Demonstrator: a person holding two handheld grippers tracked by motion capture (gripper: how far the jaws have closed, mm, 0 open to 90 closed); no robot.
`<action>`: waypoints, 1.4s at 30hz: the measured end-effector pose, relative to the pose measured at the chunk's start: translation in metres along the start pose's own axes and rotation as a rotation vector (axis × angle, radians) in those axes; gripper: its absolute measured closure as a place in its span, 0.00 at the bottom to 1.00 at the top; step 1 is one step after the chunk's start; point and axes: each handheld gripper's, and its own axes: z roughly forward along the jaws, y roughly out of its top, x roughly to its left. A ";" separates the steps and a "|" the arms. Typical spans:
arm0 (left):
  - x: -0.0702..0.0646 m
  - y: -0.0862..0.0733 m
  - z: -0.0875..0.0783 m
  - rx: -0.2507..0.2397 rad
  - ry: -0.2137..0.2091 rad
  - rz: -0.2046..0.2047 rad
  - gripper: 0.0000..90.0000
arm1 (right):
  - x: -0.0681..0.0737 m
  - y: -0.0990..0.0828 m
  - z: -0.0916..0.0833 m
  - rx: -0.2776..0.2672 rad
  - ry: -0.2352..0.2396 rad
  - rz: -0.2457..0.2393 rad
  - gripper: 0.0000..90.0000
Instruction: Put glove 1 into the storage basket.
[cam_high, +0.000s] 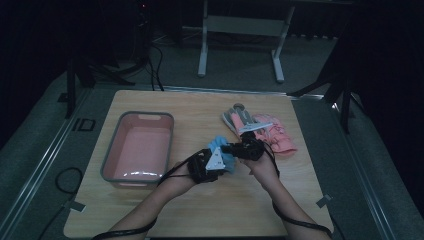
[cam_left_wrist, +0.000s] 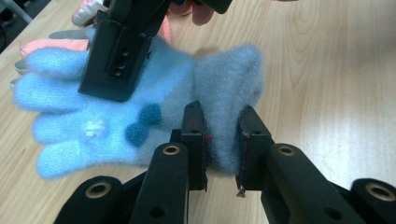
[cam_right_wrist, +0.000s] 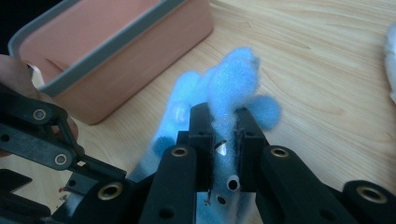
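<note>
From above, the blue glove (cam_high: 223, 151) hangs over the counter (cam_high: 215, 205) between both tools, right of the pink tub (cam_high: 138, 148). The left hand-held gripper (cam_left_wrist: 223, 140) pinches its cuff. The right hand-held gripper (cam_right_wrist: 225, 135) clamps its fingers.

We see bare table (cam_high: 240, 200) in front of our hands, open from the near edge up to the grippers, and another free strip along the far edge behind the bin (cam_high: 137, 150). The bin blocks the left side; its wall stands close beside the blue glove (cam_right_wrist: 224, 88) in the right gripper view. To the right, the pink glove (cam_high: 275, 135) and the grey glove (cam_high: 235, 119) lie just past the right gripper (cam_high: 235, 148), so that way is crowded. The left gripper (cam_high: 220, 160) and right gripper sit nearly touching over the blue glove, leaving no gap between them.
</note>
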 end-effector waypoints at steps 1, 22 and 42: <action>0.001 0.000 -0.002 0.000 0.001 -0.003 0.86 | 0.002 0.002 0.001 0.001 -0.002 -0.004 0.90; 0.020 -0.019 -0.051 0.021 0.080 -0.041 0.86 | 0.038 0.047 0.026 -0.017 0.055 -0.044 0.93; 0.038 -0.057 -0.106 0.056 0.195 -0.109 0.86 | 0.083 0.095 0.072 -0.010 0.122 -0.117 0.93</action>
